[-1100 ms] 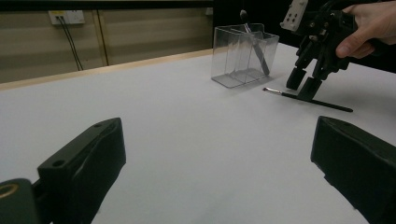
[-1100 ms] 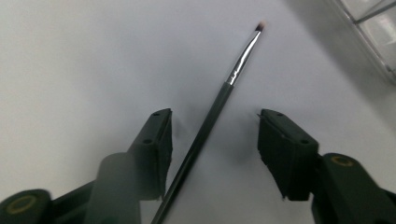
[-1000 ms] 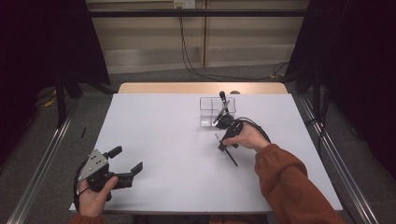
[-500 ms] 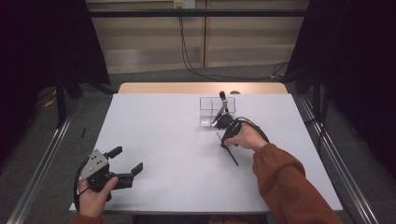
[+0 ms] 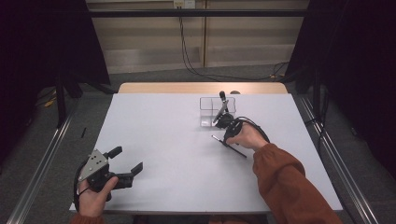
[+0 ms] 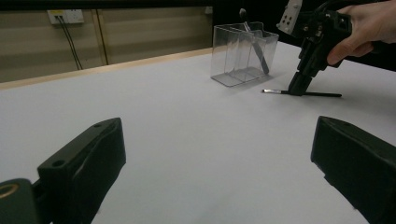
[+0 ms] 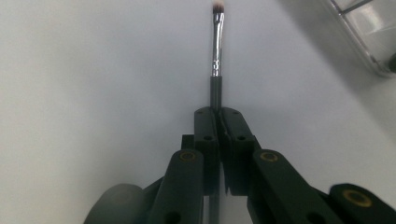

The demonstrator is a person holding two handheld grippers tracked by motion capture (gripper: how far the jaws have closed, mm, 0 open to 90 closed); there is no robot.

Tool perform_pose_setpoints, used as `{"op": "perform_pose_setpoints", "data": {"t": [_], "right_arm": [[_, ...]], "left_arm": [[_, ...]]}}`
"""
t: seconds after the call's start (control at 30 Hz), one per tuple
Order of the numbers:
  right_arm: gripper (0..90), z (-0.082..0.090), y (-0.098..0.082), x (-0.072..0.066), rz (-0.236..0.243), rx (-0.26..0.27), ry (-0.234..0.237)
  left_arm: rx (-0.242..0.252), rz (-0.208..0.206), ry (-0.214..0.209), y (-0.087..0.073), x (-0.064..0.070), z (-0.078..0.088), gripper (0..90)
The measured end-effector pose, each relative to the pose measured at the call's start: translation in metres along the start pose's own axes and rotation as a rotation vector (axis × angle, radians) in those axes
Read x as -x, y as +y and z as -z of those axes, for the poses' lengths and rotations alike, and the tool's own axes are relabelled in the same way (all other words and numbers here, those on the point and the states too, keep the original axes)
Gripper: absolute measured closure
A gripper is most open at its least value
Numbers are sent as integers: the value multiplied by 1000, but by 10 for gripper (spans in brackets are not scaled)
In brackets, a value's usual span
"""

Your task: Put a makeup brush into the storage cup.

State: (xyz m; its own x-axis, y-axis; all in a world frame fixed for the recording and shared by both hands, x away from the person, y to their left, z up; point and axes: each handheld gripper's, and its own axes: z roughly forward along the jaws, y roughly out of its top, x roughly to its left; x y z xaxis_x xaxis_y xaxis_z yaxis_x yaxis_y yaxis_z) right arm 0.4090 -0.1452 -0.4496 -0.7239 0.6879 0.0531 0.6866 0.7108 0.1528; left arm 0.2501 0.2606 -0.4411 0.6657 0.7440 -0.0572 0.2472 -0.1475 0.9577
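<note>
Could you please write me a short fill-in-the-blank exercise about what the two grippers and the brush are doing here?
1. The right gripper is shut on a thin ____ lying on the table.
2. The left gripper has its jaws ____, with nothing between them.
3. Another brush stands in a ____ plastic organizer.

Missing words: brush; open; clear

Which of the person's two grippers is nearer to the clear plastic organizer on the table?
Right. The right gripper sits just in front of the clear organizer, shut on a thin makeup brush lying on the table. The left gripper rests open, far off at the table's near left edge.
</note>
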Motion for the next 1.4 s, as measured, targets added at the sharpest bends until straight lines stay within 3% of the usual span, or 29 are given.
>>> {"op": "perform_pose_setpoints", "data": {"t": [0.23, 0.53, 0.7, 0.97, 1.07, 1.4], "right_arm": [[863, 1, -2, 1, 0, 14, 13], [863, 8, -10, 3, -1, 75, 43], [863, 14, -15, 4, 23, 123, 66], [863, 24, -26, 7, 10, 208, 68], [863, 26, -30, 5, 25, 236, 73], [863, 37, -42, 5, -11, 348, 86]], "left_arm": [[-2, -1, -2, 0, 0, 0, 31], [-2, 4, 0, 0, 0, 0, 31], [-5, 4, 2, 0, -1, 0, 31], [-6, 11, 3, 0, -1, 0, 31], [-6, 11, 3, 0, -1, 0, 31], [-6, 7, 2, 0, -1, 0, 31]]}}
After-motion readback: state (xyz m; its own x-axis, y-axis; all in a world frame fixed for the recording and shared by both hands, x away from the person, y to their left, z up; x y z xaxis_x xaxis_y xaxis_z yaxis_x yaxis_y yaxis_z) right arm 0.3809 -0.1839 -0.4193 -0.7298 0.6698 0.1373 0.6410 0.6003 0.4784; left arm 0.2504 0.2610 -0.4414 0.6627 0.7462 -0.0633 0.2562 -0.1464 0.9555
